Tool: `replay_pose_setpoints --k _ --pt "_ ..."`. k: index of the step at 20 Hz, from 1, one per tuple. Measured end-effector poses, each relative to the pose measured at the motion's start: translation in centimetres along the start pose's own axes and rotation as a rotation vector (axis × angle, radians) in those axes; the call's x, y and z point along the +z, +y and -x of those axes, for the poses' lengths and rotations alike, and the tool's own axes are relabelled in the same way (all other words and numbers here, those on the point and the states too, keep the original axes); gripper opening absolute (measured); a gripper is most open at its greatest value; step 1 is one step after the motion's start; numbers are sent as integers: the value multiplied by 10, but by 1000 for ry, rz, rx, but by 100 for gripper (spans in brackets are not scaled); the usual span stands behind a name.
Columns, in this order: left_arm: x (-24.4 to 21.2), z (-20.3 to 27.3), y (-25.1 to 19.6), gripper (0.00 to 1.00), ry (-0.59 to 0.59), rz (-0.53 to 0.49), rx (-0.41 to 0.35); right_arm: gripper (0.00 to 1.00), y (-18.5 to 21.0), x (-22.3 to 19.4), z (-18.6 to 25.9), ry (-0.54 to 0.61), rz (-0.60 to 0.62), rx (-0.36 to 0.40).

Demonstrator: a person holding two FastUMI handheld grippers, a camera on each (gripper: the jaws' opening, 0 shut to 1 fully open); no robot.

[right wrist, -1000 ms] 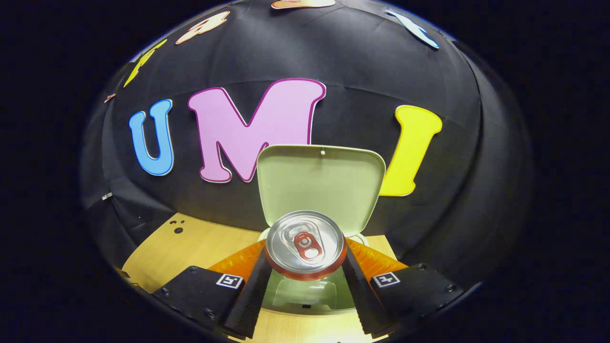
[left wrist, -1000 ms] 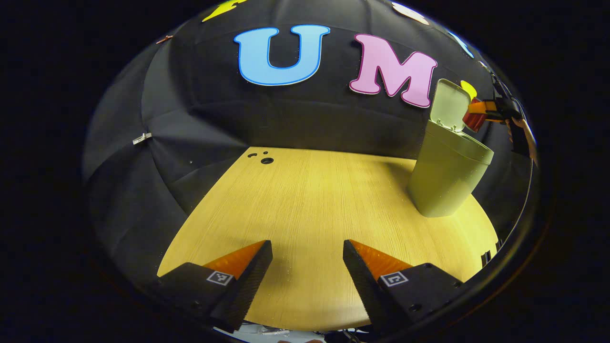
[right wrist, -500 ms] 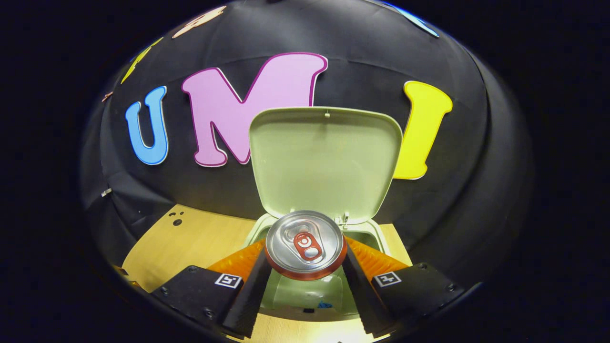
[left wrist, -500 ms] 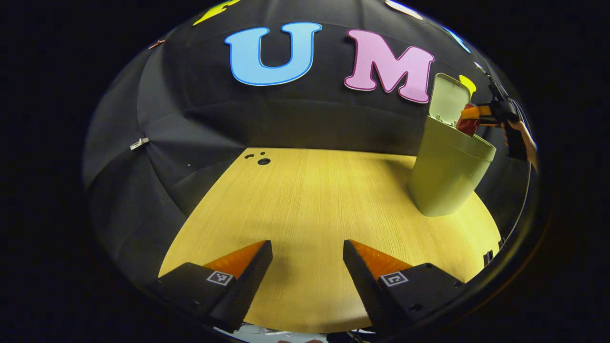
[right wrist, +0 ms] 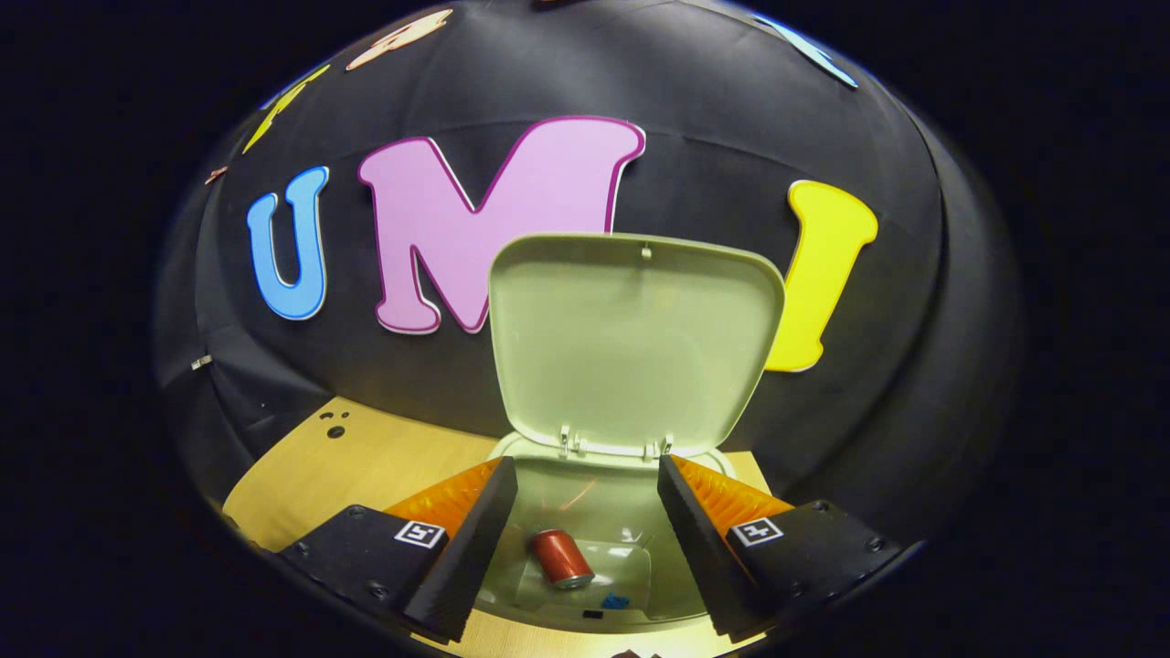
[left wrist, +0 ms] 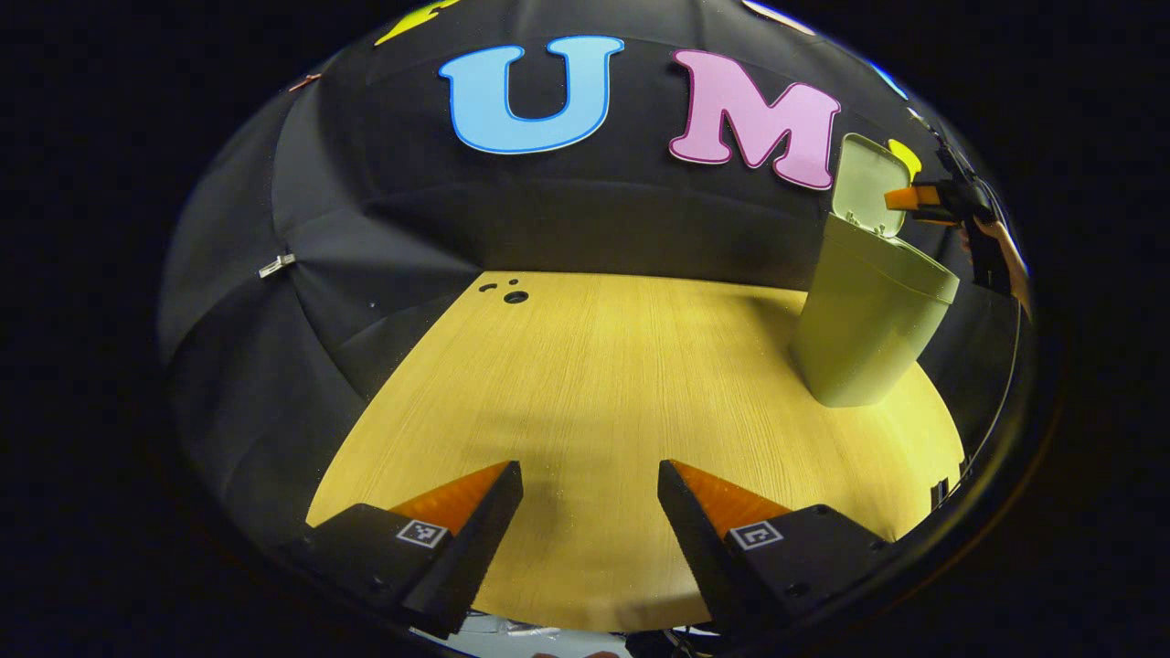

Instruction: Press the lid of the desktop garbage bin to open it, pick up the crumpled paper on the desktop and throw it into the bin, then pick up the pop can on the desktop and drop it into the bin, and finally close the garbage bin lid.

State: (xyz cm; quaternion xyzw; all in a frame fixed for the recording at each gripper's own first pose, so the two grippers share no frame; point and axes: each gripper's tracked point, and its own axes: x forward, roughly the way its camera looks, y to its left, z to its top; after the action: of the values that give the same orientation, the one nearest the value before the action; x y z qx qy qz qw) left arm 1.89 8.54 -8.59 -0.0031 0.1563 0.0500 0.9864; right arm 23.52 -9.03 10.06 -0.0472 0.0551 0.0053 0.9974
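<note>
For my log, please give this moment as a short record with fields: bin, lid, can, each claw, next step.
bin: green garbage bin on the wooden table
lid: lid up, open
pop can: pop can lying inside the bin
right claw: right claw open over the bin's mouth
left claw: left claw open above the table
next step: probably close the lid

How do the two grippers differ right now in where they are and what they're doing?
The right gripper hangs over the open bin, with the can lying inside below it; the left gripper sits low over bare table, away from the bin. The right gripper faces the raised lid; the left faces wood and the booth wall. Both are open and hold nothing.
</note>
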Motion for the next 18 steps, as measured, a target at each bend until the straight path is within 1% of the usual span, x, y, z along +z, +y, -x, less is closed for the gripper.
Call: replay_pose_setpoints --k 2,5,8,11,14,18 --pt "-1 2 4 96 -1 -15 9 97 -4 24 6 -42 35 -18" --pt "0 1 2 96 -6 -43 10 97 4 71 16 -125 16 5" --pt "-2 -3 -2 96 -2 -20 2 97 5 116 25 -192 -18 24" --pt "-6 -3 -5 96 6 1 -1 96 -2 151 21 -236 -8 16" --pt "-10 -2 -3 96 4 13 9 96 -9 171 9 -240 -26 12" --pt "-16 -1 3 96 4 38 39 96 -19 174 -16 -204 -47 0"
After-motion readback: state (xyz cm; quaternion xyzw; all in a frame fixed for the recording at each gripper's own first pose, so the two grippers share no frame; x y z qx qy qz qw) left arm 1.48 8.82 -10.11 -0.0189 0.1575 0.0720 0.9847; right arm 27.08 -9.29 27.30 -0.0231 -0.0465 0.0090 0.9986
